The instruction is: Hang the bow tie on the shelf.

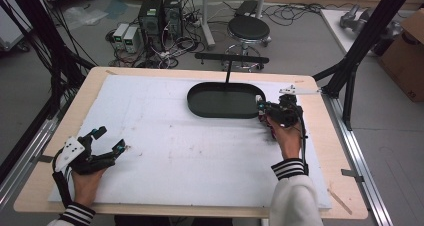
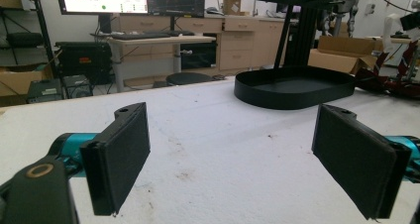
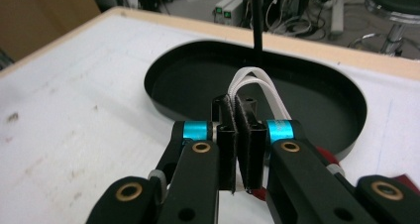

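Two hand-held grippers | left jaws apart; right clamped on white cord

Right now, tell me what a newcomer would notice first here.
The black oval tray with an upright stand rising behind it, at the far middle of the white mat. The right claw, at the tray's right end, is shut on a looped white cord over the tray. The left claw rests wide open at the mat's near left.

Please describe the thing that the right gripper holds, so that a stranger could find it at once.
Find the black oval tray at the white mat's far side. At its right end the right gripper is shut on a thin white cord loop, the one white thing above the tray.
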Motion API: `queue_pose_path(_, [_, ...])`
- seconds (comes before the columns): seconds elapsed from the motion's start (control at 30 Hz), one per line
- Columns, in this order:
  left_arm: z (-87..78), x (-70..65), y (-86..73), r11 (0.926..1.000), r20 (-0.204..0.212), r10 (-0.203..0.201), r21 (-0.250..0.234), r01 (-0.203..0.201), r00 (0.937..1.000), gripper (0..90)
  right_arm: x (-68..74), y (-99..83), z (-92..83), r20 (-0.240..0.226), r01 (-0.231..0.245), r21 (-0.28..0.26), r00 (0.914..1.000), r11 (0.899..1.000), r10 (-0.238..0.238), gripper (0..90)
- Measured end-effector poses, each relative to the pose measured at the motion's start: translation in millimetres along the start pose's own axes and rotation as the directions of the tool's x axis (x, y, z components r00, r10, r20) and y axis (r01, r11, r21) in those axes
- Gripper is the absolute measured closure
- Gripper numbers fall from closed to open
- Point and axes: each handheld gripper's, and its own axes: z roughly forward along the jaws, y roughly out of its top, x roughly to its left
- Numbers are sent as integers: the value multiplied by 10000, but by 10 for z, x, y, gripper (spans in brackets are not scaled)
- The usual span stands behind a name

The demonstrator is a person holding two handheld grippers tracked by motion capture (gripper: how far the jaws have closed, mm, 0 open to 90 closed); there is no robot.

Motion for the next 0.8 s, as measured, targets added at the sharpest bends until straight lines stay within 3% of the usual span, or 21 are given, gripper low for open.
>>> queue_pose_path(0.37, [1, 0, -1, 10000, -11, -29, -20, 29, 10000, 152, 80, 252, -88, 370, -22, -1203, 9993, 9927, 67, 878])
queue_pose_path(0.57, [1, 1, -1, 10000, -13, -29, -16, 29, 10000, 152, 133, 444, -77, 629, 142, -1862, 9980, 9824, -25, 878])
queue_pose_path(0.8, [0, 4, -1, 10000, -15, -35, -11, 35, 10000, 152, 174, 614, -37, 690, 163, -2217, 9976, 9750, -10, 878])
